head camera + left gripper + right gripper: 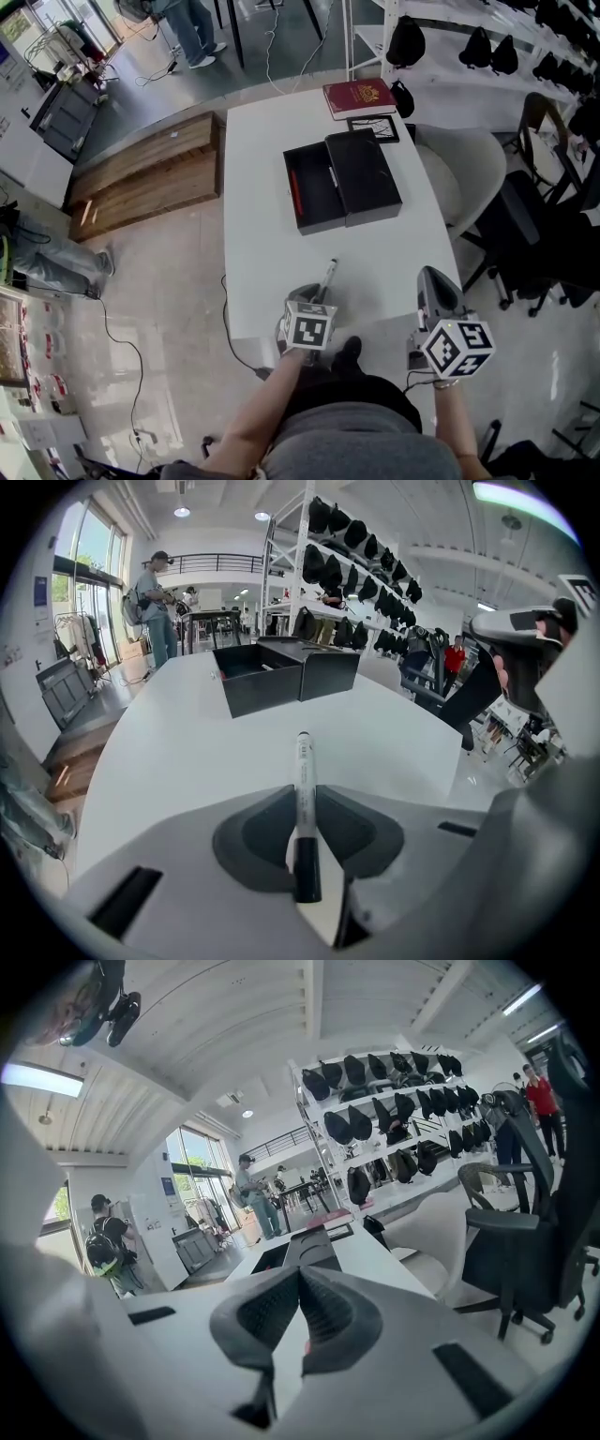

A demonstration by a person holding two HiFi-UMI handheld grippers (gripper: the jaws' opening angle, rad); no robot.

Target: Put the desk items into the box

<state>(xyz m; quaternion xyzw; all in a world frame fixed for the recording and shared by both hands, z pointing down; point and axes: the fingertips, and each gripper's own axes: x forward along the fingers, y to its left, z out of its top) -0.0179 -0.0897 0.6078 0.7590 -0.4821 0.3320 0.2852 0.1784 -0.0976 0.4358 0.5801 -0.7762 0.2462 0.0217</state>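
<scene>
The white table (pixel 267 216) fills the middle of the head view, and the black box (pixel 312 195) lies open on its far half. Left of the box, down on the floor beside the table, is a long wooden platform (pixel 141 173). Right of the box, just off the table's edge, stands a white chair (pixel 469 178). The box's black lid (pixel 364 176) lies flat against the right side of the box, touching it. Beyond the box, at the table's far edge, is a red book (pixel 360 97). A small black-framed card (pixel 373 127) lies between that book and the lid.

On the near side of the box, at the table's front edge, is the left claw (pixel 321 294). In its own view the left claw (pixel 303 794) is drawn in narrow, with its dark pads (pixel 267 832) pressing on both sides of a marker (pixel 303 761). The marker's white barrel points toward the box and its black end sits back between the pads. From the head view the marker (pixel 329 275) lies well short of the box. Whether it rests on the table I cannot tell.

The right claw (pixel 429 277) is nearer than the box and to its right, past the table's right front corner. In its own view the right claw (pixel 300 1277) has its ribbed pads closed tip to tip with nothing between them.
</scene>
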